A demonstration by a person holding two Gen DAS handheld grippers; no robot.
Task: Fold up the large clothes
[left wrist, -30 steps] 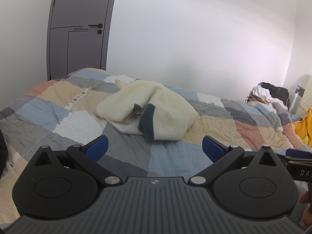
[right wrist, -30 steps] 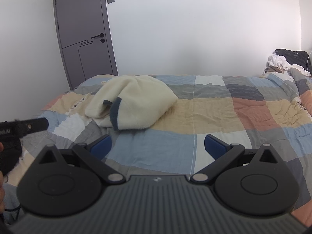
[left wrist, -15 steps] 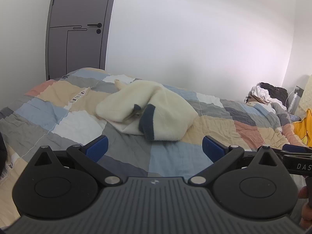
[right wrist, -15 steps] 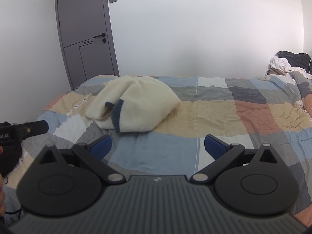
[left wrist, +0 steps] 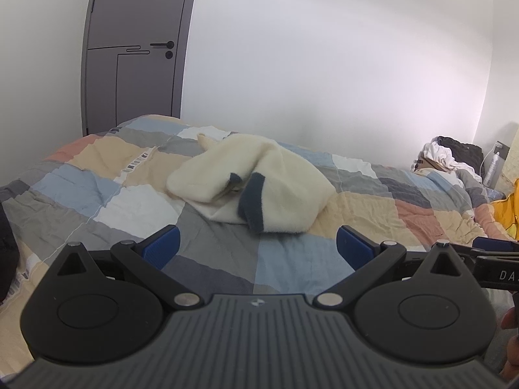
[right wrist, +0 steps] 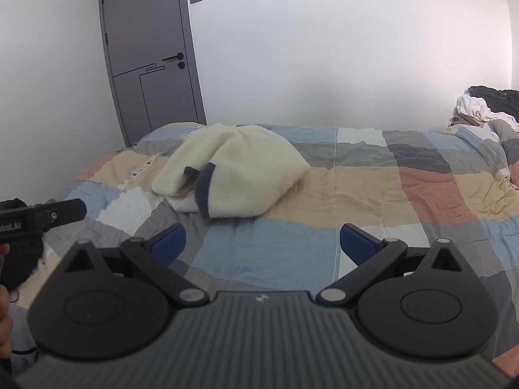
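Note:
A cream fleece garment [left wrist: 259, 188] [right wrist: 233, 175] with dark blue trim lies crumpled in a heap on the patchwork bed [left wrist: 97, 188] [right wrist: 389, 194], toward its far left part. My left gripper [left wrist: 256, 246] hovers open over the near side of the bed, short of the garment, with nothing between its blue pads. My right gripper [right wrist: 262, 241] is likewise open and empty, held above the quilt in front of the heap. The tip of the other gripper shows at the right edge of the left wrist view and at the left edge of the right wrist view.
A grey door [left wrist: 133, 52] [right wrist: 149, 55] stands shut in the white wall behind the bed's far left corner. A pile of white and black clothes [left wrist: 454, 155] [right wrist: 483, 103] lies at the bed's right end. Something yellow [left wrist: 509, 214] sits at the right edge.
Both grippers have risen and shifted slightly, so the garment sits a little lower and nearer in each view. Both stay open, and the garment has not moved.

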